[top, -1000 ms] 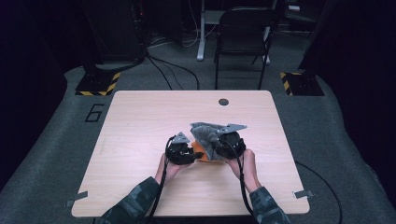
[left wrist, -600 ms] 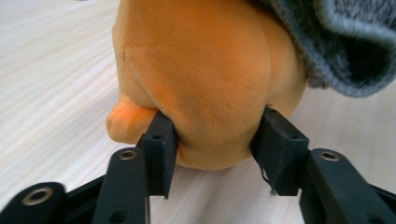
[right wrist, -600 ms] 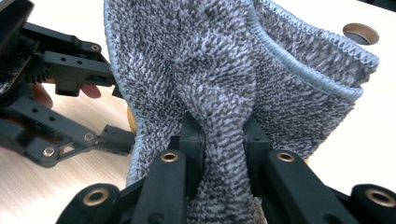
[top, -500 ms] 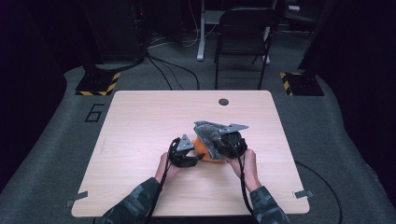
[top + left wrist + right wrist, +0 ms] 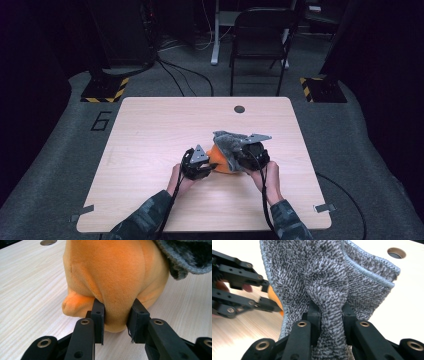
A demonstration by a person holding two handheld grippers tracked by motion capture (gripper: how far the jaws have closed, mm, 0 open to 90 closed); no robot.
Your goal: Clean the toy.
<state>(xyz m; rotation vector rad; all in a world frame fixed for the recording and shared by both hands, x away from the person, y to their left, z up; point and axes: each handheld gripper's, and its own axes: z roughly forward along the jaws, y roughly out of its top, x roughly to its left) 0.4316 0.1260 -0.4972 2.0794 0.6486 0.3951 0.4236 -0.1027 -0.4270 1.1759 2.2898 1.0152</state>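
Orange plush toy [image 5: 112, 277] on wooden table [image 5: 150, 130], right of centre, near front edge. Grey towel [image 5: 329, 280] draped over toy's far right side. Left gripper [image 5: 117, 323] jaws just closed in, now pinching fold of plush. Right gripper [image 5: 331, 322] clamped tight on bunched towel. Round cable hole [image 5: 239, 109] at table's far edge. Large "6" [image 5: 101, 121] marked on floor left of table, possibly tape. Black chair [image 5: 264, 35] beyond.

A wooden table [image 5: 150, 150] with a round grommet hole [image 5: 239, 109]; a black chair [image 5: 260, 40] stands beyond.
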